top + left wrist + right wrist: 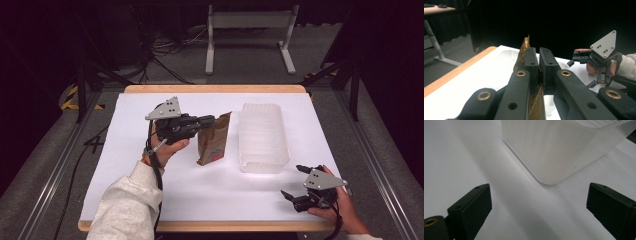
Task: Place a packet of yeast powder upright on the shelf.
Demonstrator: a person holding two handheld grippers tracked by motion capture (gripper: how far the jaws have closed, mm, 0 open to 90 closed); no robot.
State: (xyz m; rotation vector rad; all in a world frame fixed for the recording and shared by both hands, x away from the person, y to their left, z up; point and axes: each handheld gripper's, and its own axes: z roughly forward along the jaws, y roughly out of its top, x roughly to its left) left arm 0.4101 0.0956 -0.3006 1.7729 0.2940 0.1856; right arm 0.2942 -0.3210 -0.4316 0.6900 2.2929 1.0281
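Note:
A brown paper bag [214, 140] with a printed label hangs upright over the white table cover, just left of a clear plastic bin [262, 137]. My left gripper [210, 121] is shut on the bag's upper edge. In the left gripper view the two jaws press together on the thin brown paper bag [524, 48], which sticks up past them. My right gripper [295, 182] rests near the table's front right corner, jaws wide apart and bare. In the right gripper view its fingers [471, 207] frame the near corner of the clear plastic bin [554, 150].
A white sheet [150, 200] covers the wooden table [215, 88]. Cables and a white stand's legs [250, 40] lie on the floor beyond the far edge. Metal rails [55, 165] run along both sides of the table.

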